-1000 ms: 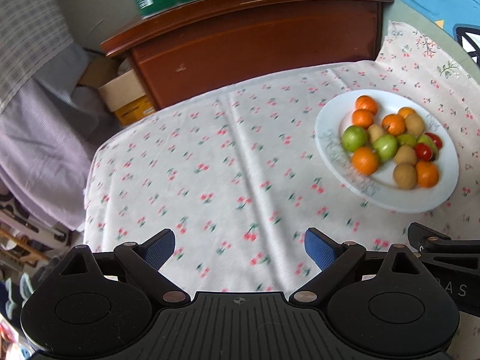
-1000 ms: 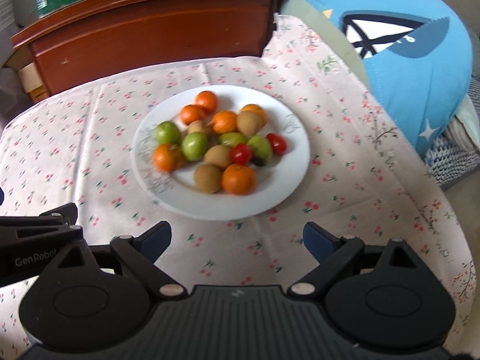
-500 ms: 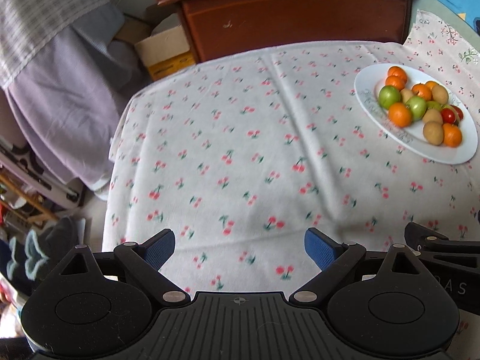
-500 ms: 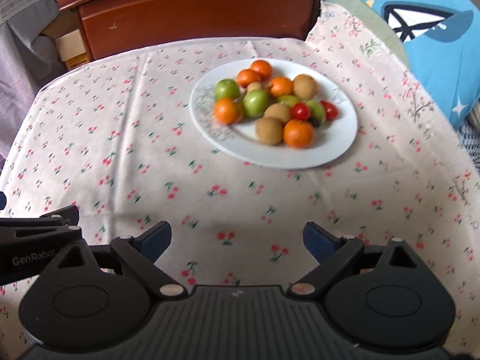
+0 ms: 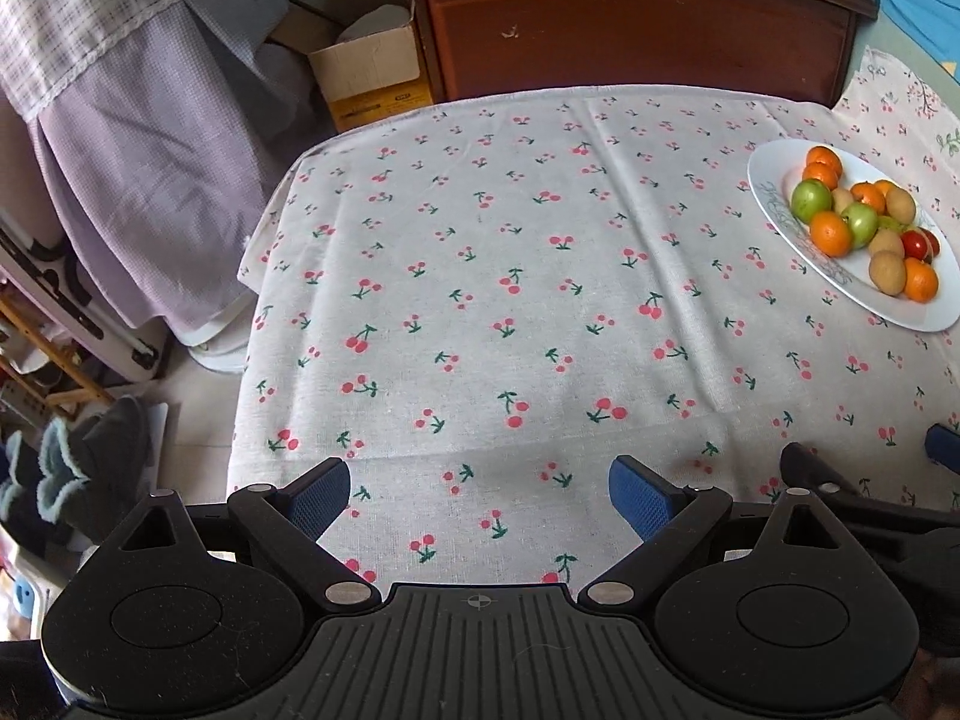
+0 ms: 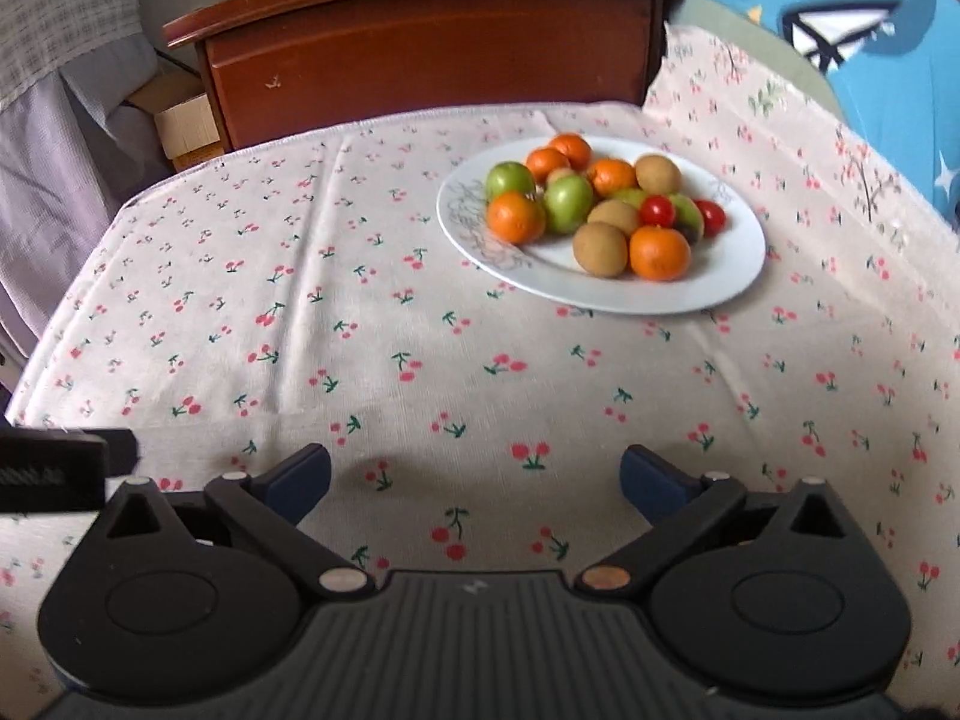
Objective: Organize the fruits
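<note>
Now I've drawn back: the plate (image 6: 600, 294) of mixed fruits (image 6: 600, 210) sits farther off, at one o'clock. My left gripper (image 5: 480, 495) and right gripper (image 6: 474, 477) both gape, holding nothing, so the fruit lies heaped together.

Table draped in a pale cherry-print tablecloth (image 6: 372, 324), filling the middle of both views — creased lengthwise, edge falling away at the left. Resting directly on it, at right in the left wrist view and upper centre in the right wrist view — one white plate (image 6: 636, 294) heaped with fruit.
</note>
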A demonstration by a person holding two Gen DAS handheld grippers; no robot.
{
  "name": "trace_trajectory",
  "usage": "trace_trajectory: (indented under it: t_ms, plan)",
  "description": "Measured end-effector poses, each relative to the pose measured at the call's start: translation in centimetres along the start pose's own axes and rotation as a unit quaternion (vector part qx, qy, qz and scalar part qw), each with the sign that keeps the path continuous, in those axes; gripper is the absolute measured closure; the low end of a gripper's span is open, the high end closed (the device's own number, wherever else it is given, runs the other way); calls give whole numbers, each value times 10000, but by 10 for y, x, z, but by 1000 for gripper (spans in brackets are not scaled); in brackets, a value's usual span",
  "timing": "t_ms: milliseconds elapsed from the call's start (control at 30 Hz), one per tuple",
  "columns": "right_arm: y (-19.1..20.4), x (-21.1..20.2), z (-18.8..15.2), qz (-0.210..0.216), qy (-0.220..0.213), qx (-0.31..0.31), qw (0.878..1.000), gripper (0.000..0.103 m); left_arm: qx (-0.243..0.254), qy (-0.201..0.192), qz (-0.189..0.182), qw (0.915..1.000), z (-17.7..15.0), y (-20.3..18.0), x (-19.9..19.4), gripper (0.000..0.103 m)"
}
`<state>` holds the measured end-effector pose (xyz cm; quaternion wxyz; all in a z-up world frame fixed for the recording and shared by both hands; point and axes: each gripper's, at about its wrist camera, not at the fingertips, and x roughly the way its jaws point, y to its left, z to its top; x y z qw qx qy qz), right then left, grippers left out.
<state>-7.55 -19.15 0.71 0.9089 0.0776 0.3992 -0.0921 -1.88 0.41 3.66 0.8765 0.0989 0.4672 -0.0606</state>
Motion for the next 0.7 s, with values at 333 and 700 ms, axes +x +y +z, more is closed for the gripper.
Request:
trace_trajectory:
  t_ms: [333,700]
  plan:
    - [14,10,-6,-120,-541,-246,9982,1,-117,17,-172,9998,1,4,1,8]
    - [14,10,-7,-131,-559,-220,9981,1,-185,40,-200,9996,1,5,3,8]
